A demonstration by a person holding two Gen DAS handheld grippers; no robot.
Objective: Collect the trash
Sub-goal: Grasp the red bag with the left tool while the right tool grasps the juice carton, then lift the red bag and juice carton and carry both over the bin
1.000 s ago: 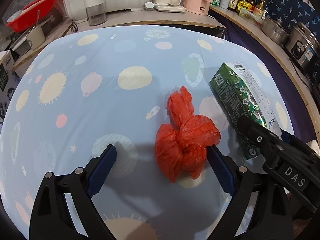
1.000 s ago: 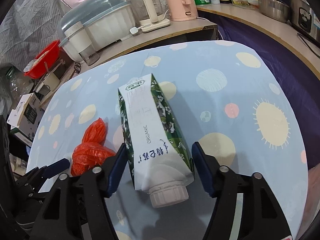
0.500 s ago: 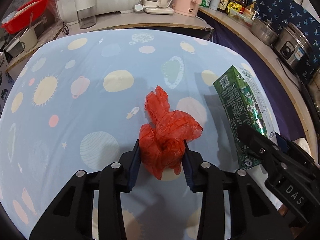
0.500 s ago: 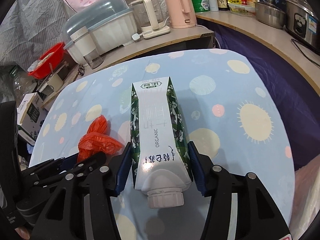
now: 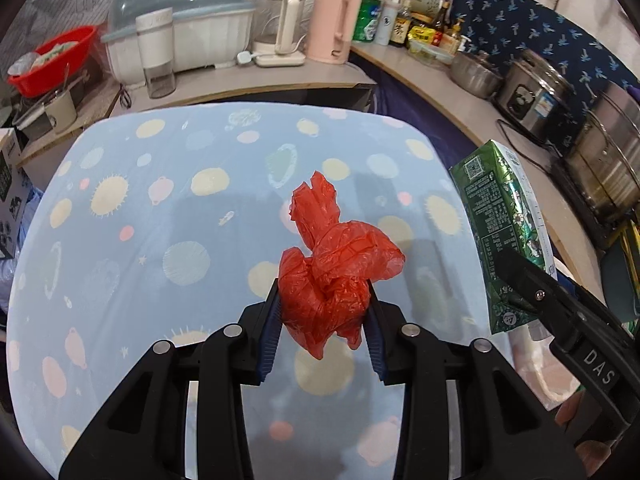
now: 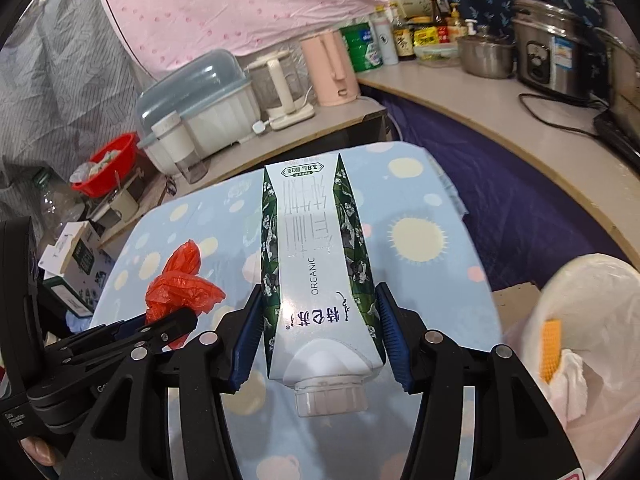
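My left gripper [image 5: 323, 320] is shut on a crumpled red plastic bag [image 5: 336, 276], which hangs clear above the blue patterned tablecloth [image 5: 160, 208]. My right gripper [image 6: 320, 336] is shut on a green and white milk carton [image 6: 312, 264], its capped end toward the camera, lifted off the table. In the left wrist view the carton [image 5: 500, 224] shows at the right, with the right gripper's black finger across its lower end. In the right wrist view the red bag [image 6: 180, 288] and the left gripper's fingers [image 6: 168, 324] show at the lower left.
A white-lined bin [image 6: 580, 320] holding tissue and a yellow scrap stands at the lower right, beside the table. Behind the table a counter carries a pink kettle [image 5: 332, 24], a dish rack [image 5: 180, 32], a red basin [image 5: 52, 56], bottles and pots [image 5: 532, 88].
The left gripper closed on the red bag and lifted it. The right gripper tightened on the carton and raised it. Both views pulled up and back, and the bin came into view.
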